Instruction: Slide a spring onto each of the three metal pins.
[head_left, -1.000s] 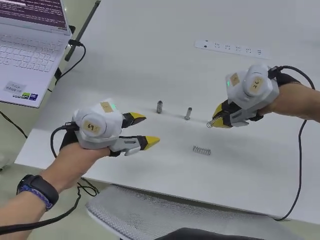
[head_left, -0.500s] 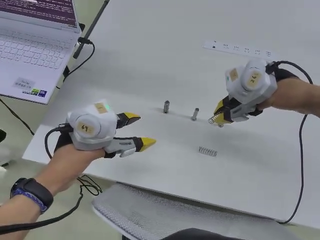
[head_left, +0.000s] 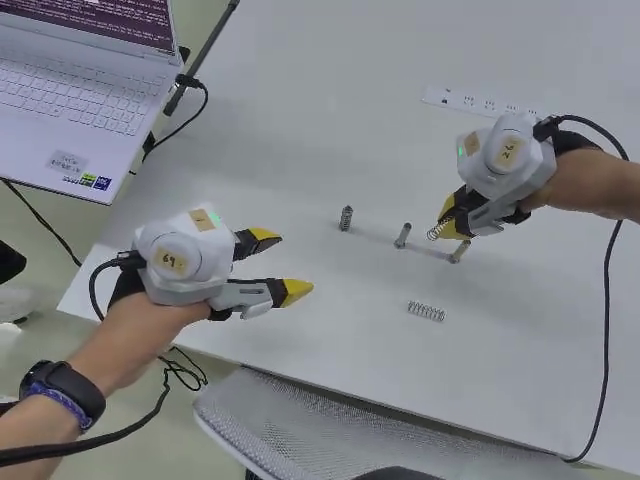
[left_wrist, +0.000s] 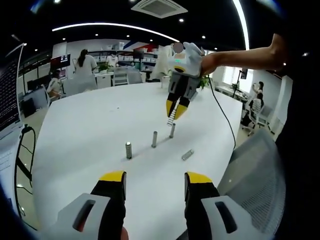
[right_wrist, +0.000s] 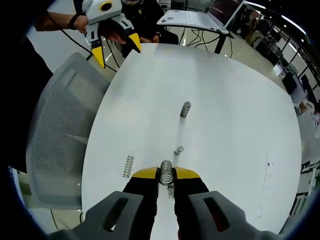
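- My left claw (head_left: 285, 263) hovers over the near edge of the table (head_left: 300, 120), jaws wide, holding nothing.
- A loose spring (head_left: 426, 311), a short wire coil, lies flat on smooth white tabletop at that claw's 3 o'clock, well apart.
- Beyond it, three slim metal pins stand in a row. The left pin (head_left: 346, 217) already wears a coil; the middle pin (head_left: 402, 235) and right pin (head_left: 459, 250) are bare.
- My right claw (head_left: 445, 225) pinches a second spring (head_left: 436, 232), near the right pin's top, at its 10 o'clock.
- A power strip (head_left: 480, 103) lies far off at 12 o'clock.
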